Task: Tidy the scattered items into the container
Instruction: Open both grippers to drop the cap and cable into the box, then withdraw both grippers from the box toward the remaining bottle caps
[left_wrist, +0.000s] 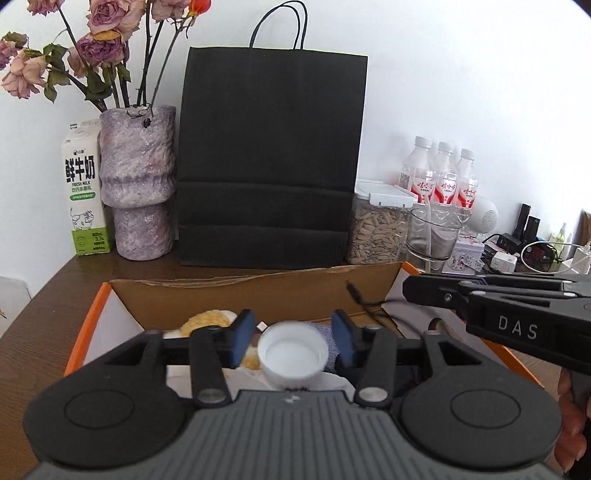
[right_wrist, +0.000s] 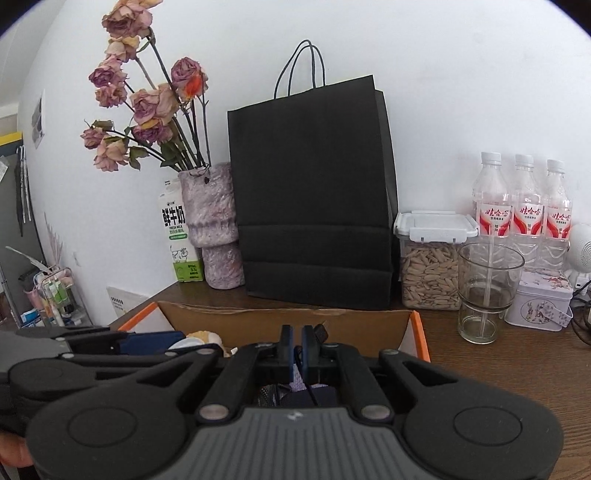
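Note:
An open cardboard box with orange edges (left_wrist: 258, 291) sits on the brown table; it also shows in the right wrist view (right_wrist: 280, 325). My left gripper (left_wrist: 293, 338) is open above the box, with a white bottle cap (left_wrist: 293, 354) lying between its blue pads, untouched. A yellow-white plush item (left_wrist: 208, 321) and dark cloth lie inside. My right gripper (right_wrist: 297, 349) is shut on a thin black cable (left_wrist: 365, 299) over the box's right side; it shows in the left wrist view (left_wrist: 410, 291).
Behind the box stand a black paper bag (left_wrist: 269, 166), a purple vase with dried roses (left_wrist: 138, 184), a milk carton (left_wrist: 85, 192), a seed jar (right_wrist: 430, 262), a glass (right_wrist: 487, 288), three water bottles (right_wrist: 524, 206) and a tin (right_wrist: 539, 306).

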